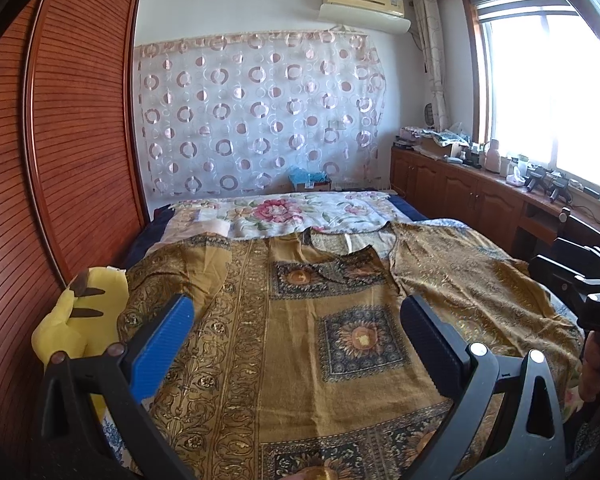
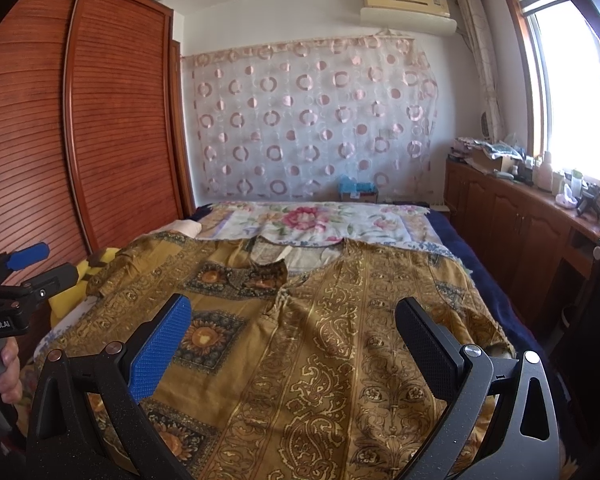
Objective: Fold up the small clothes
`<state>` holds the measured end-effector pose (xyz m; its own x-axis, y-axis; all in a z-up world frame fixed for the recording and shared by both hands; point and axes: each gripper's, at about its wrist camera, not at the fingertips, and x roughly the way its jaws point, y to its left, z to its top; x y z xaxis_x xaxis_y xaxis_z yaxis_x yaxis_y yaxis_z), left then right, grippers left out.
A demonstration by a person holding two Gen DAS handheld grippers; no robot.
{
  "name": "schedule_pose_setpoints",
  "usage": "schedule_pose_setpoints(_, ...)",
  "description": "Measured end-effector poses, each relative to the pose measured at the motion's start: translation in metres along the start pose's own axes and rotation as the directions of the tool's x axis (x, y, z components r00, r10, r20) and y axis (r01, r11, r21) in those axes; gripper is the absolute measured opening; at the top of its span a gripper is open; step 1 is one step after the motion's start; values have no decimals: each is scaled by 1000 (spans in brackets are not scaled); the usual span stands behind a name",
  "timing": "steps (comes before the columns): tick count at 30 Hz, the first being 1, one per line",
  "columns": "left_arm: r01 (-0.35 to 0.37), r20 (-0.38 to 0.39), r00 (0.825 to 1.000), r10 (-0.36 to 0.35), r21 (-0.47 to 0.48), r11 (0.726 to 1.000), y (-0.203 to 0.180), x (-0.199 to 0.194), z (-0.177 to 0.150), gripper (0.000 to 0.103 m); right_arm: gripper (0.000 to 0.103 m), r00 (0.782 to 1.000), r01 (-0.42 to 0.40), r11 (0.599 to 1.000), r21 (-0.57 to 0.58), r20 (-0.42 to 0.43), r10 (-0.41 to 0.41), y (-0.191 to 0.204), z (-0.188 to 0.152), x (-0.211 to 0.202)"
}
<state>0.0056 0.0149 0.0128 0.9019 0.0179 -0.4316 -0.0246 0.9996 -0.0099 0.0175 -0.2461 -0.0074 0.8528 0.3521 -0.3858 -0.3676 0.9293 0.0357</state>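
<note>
A golden-brown patterned garment (image 1: 300, 340) lies spread flat on the bed, neckline toward the far end; it also shows in the right wrist view (image 2: 320, 340). Its right half looks laid over, showing a paler paisley side (image 1: 460, 284). My left gripper (image 1: 296, 312) is open and empty, held above the garment's middle. My right gripper (image 2: 292, 316) is open and empty, held above the garment's right half. Each gripper shows at the edge of the other's view: the right one (image 1: 580, 280) and the left one (image 2: 24, 268).
A yellow plush toy (image 1: 80, 320) lies at the bed's left edge beside a wooden wardrobe (image 1: 60, 140). A floral quilt (image 1: 280, 216) covers the far end of the bed. A low wooden cabinet (image 1: 480, 192) with clutter runs under the window at right.
</note>
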Motion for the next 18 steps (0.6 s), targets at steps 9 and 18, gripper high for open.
schedule_pose_setpoints(9, -27, -67, 997, 26, -13, 1000, 21, 32, -22, 103, 103, 998, -24, 1000, -4, -61, 24, -2, -11, 30)
schedule_pose_setpoints(18, -28, -110, 993, 29, 5, 1000, 42, 58, -24, 103, 103, 989, -72, 997, -41, -132, 66, 6, -7, 76)
